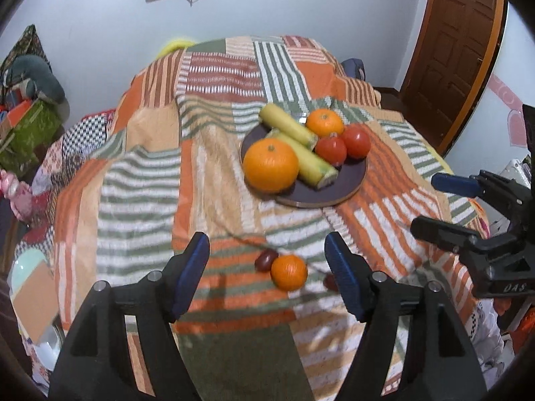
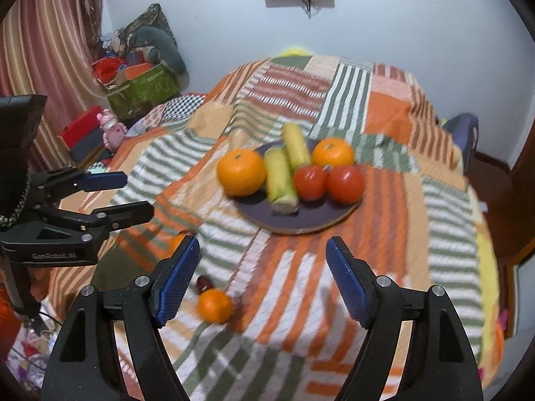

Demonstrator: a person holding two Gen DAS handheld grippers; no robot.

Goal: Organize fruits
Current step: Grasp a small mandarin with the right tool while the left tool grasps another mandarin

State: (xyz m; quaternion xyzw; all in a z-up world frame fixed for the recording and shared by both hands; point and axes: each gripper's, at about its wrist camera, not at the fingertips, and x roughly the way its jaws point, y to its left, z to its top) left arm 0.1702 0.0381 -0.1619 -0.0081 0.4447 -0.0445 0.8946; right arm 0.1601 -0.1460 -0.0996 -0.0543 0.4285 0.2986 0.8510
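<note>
Left wrist view: both claws, left claw (image 1: 267, 267) and right claw (image 1: 428, 204), released, empty; straddle small orange (image 1: 289, 272) squarely, clearing the date (image 1: 265, 259), before carrying to plate (image 1: 334, 193).

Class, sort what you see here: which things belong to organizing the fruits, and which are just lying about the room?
Belongs to the job:
- dark plate
- large orange
- two tomatoes
- loose small orange
- small dark red fruit
- left gripper
- right gripper

Just lying about:
- green box
- pink toy
- wooden door

Left gripper (image 1: 266, 260), right gripper (image 2: 262, 265): agape, empty.
</note>
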